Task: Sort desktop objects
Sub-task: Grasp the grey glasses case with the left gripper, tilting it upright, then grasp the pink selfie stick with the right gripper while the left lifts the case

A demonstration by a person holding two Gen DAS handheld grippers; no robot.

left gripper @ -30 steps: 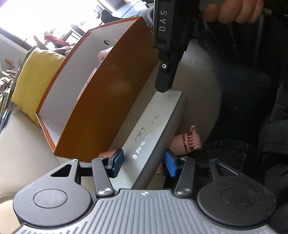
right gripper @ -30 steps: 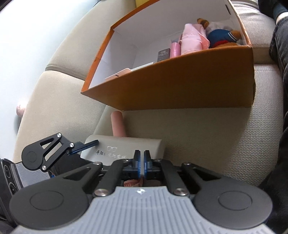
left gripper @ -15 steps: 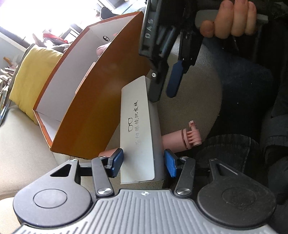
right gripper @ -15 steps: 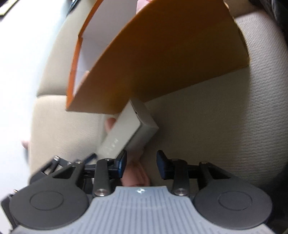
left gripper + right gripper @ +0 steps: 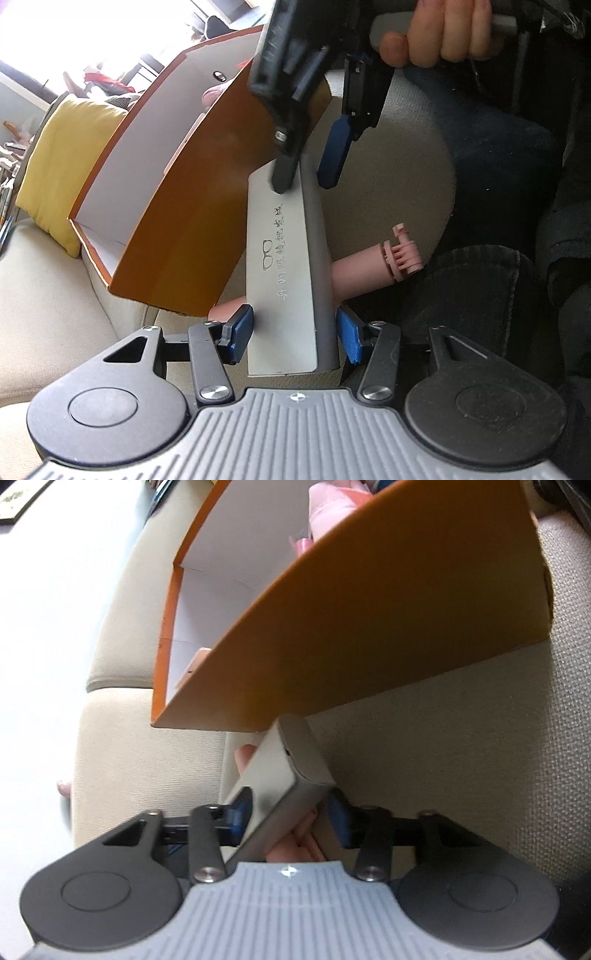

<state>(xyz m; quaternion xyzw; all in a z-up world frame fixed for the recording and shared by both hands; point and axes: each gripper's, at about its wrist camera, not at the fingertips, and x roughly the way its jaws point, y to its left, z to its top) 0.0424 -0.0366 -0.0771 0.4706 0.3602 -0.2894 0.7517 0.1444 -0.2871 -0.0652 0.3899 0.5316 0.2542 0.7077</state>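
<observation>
A grey glasses case [image 5: 280,280] with a printed spectacles mark juts away from my left gripper [image 5: 295,336], whose blue pads are shut on its near end. My right gripper [image 5: 306,177] straddles the far end from above, one finger over the top face and the blue pad [image 5: 332,158] beside the edge. In the right wrist view the case [image 5: 273,775] lies slantwise between the jaws of the right gripper [image 5: 290,812], which stand open around it. A pink tube [image 5: 369,266] with a clip end lies on the cushion under the case.
An orange box [image 5: 184,221] with a white inside stands just beyond the case; pink items [image 5: 332,513] lie in it. A yellow cushion [image 5: 70,158] leans at the far left. The person's hand [image 5: 443,33] and dark trouser leg [image 5: 498,166] fill the right side.
The right gripper went from shut to open and came down over the case's far end. The case swung round to point straight away from the left gripper, which kept hold.
</observation>
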